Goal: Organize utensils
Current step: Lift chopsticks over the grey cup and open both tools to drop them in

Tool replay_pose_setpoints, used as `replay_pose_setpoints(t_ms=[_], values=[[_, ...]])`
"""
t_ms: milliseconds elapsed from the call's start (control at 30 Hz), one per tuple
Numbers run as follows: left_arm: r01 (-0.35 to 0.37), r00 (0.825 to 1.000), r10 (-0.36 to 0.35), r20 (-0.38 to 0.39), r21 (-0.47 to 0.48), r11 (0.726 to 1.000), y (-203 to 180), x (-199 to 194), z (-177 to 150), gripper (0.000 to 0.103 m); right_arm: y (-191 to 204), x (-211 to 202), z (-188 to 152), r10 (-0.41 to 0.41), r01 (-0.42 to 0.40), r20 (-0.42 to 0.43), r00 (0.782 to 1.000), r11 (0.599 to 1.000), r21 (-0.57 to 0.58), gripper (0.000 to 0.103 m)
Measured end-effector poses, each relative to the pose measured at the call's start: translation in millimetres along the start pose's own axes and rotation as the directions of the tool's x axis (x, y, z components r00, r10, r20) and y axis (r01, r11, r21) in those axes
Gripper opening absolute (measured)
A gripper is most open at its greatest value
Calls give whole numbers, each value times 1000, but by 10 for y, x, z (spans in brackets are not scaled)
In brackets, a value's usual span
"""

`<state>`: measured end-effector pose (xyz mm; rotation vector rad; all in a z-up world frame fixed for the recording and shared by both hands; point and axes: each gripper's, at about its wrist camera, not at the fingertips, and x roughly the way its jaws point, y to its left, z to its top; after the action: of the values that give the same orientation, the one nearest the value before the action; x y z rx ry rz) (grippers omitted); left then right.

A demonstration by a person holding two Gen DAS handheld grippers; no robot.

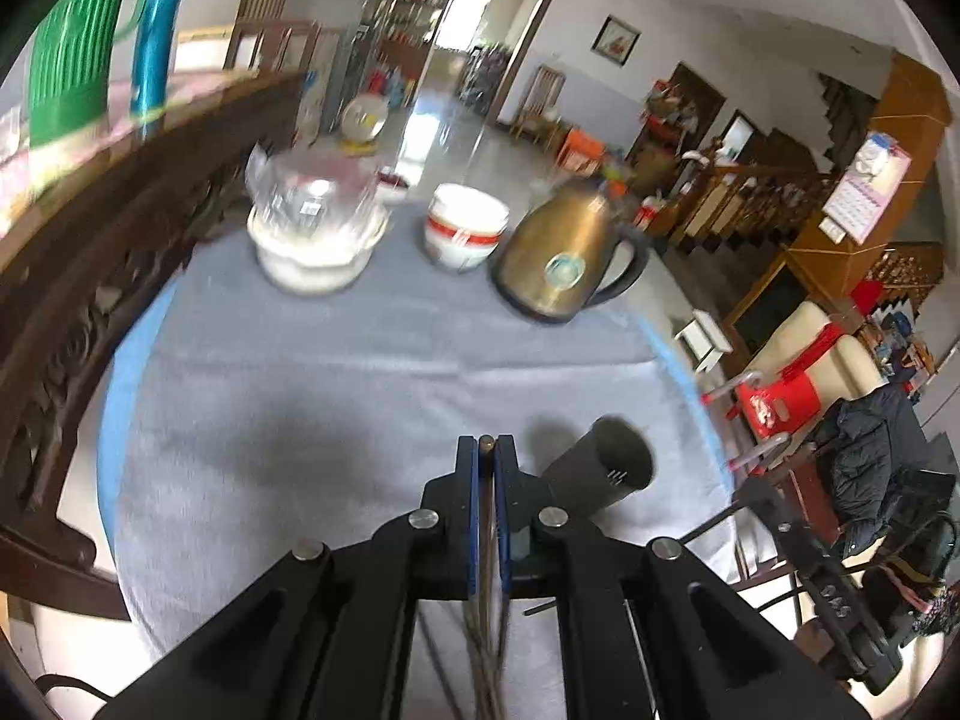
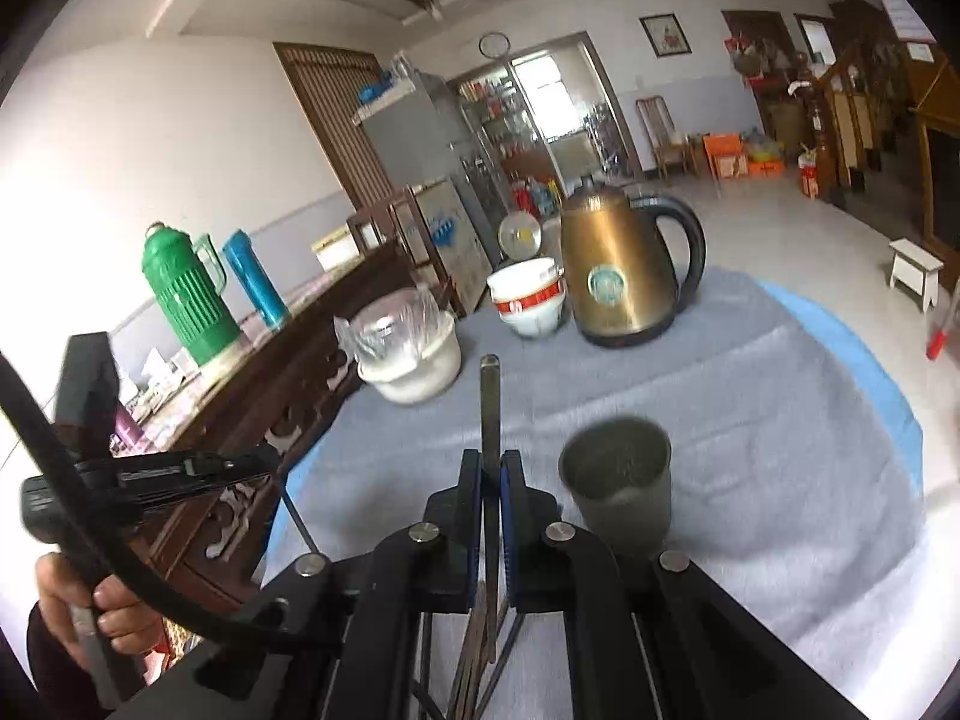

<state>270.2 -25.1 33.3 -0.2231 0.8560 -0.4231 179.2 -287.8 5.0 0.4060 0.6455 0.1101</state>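
My left gripper (image 1: 486, 450) is shut on a thin metal utensil (image 1: 486, 443); only its end shows between the jaws, with several metal strands hanging below. A dark grey metal cup (image 1: 606, 468) stands just right of it on the grey cloth. My right gripper (image 2: 490, 462) is shut on a long dark utensil handle (image 2: 489, 408) that sticks up past the jaws. The same cup (image 2: 618, 480) stands upright just right of it. The left gripper's body (image 2: 150, 474) shows at the left, held by a hand.
At the far side of the grey cloth (image 1: 336, 396) stand a bronze kettle (image 1: 561, 261), stacked white bowls with a red band (image 1: 462, 228) and a white bowl under clear plastic (image 1: 315, 228). A dark wooden sideboard (image 1: 90, 276) on the left carries a green thermos (image 2: 186, 294) and a blue flask (image 2: 255, 279).
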Motion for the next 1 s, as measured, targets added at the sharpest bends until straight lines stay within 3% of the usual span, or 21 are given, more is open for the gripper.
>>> replay_pose_setpoints(t_ms=[267,500,633,733,867,1000], values=[[34,993,-39,110,45,998,-521,-157,490,5,74,-265,443,-48,54,129,990,997,-47,6],[37,974,-54,218,85,996,-1048,-141,864,5,-18,-347,921,-156,174,244,957,983,-55,6],[19,965,-43,260,95,995,-1256,73,884,5,-129,-226,1004,-199,216,227,953,975,-53,6],[23,972,-39,231,72,997,-1284,342,825,5,-282,-54,962,-220,230,176,960,972,-42,6],[17,993,-23,115,53,998,-1233,744,667,5,-489,131,809,-225,227,94,970,974,-7,6],[-2,1000,1,16,73,997,-1168,976,531,5,-689,269,670,-198,198,9,980,979,58,9]])
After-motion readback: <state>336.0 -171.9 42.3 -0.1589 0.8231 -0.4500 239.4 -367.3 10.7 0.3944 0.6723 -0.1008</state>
